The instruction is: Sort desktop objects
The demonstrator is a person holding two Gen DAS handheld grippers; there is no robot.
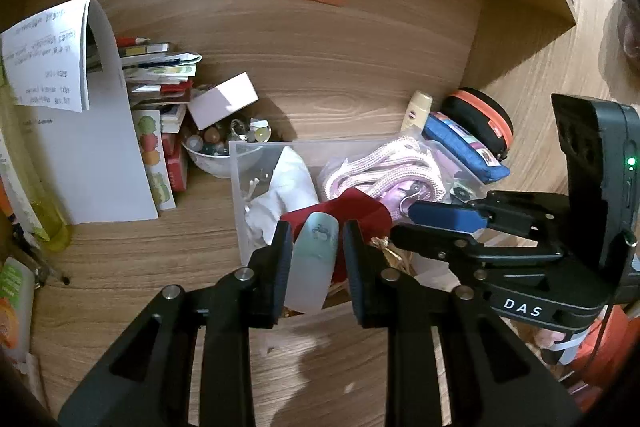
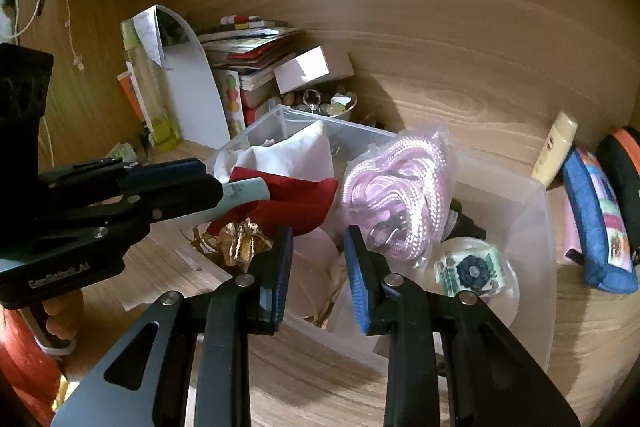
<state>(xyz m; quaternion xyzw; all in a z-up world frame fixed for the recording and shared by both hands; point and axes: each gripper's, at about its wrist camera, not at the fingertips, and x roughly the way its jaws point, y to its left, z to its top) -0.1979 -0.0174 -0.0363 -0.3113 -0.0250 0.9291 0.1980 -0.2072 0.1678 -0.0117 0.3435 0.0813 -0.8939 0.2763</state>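
My left gripper point(image 1: 316, 231) is shut on a pale translucent tube point(image 1: 314, 267) with a teal printed top, held over the near edge of a clear plastic bin point(image 1: 239, 195). In the right wrist view the left gripper point(image 2: 212, 179) comes in from the left with the tube point(image 2: 248, 191) above a red cloth point(image 2: 296, 199). The right gripper point(image 2: 318, 233) hangs over the bin's near wall point(image 2: 340, 343), its blue pads only a narrow gap apart with nothing seen between them. The bin holds a white cloth point(image 2: 296, 151), bagged pink rope point(image 2: 400, 183), a gold ribbon point(image 2: 240, 243) and a patterned tape roll point(image 2: 472, 271).
Right of the bin lie a blue pouch point(image 1: 464, 143), a black and orange case point(image 1: 484, 111) and a cream tube point(image 1: 418, 111). Behind it stand a bowl of small items point(image 1: 212, 155), a white box point(image 1: 222, 99), stacked books point(image 1: 156, 75), curled paper point(image 1: 92, 147) and a yellow bottle point(image 1: 48, 223).
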